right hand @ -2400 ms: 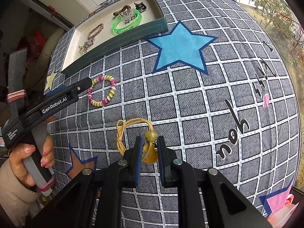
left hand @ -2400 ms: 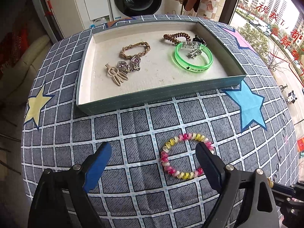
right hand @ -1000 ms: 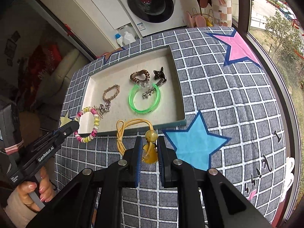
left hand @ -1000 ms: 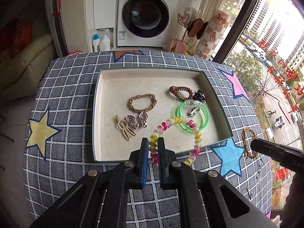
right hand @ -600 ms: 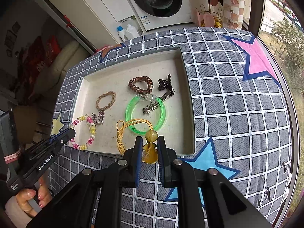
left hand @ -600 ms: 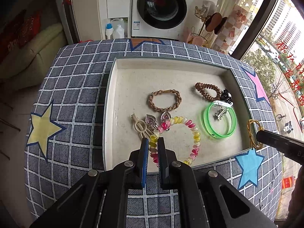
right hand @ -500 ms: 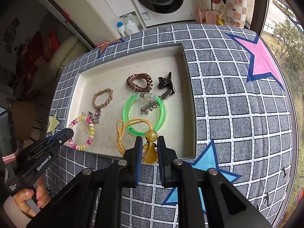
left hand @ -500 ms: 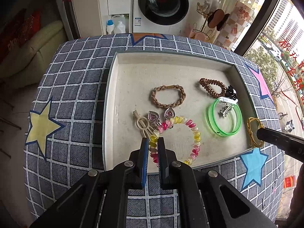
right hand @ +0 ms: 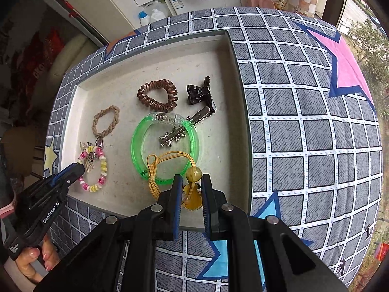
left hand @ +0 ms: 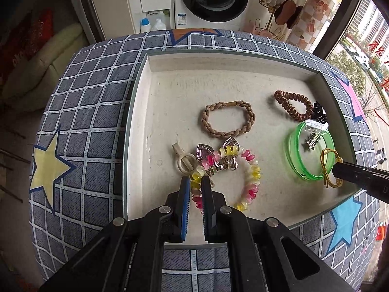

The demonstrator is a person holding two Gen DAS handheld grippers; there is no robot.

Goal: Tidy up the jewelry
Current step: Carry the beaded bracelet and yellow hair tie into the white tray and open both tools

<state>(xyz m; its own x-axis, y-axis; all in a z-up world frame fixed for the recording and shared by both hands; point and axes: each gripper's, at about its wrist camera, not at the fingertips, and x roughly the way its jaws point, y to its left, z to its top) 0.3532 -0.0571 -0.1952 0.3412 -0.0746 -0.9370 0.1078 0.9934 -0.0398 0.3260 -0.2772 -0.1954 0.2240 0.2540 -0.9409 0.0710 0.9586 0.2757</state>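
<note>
While the left gripper (left hand: 195,187) is clamped on the beaded bracelet (left hand: 251,179) over the tray (left hand: 139,112), its loop ahead overlaps the heart charms (left hand: 205,151); the right gripper (right hand: 191,187) pinches the yellow cord (right hand: 155,168) over the green bangle (right hand: 136,146), so either could tangle on release

Glossy translucent green plastic bangle (right hand: 165,146), shiny metal star clip (right hand: 180,131), matt braided cord bracelet (left hand: 228,119), glassy pink-and-yellow bead bracelet (left hand: 250,170), matt felt-lined tray (left hand: 170,102), woven checked cloth (right hand: 304,121) over the table.

Soft even daylight; faint shadows, sharp centre, strong fisheye bending, dark corners
</note>
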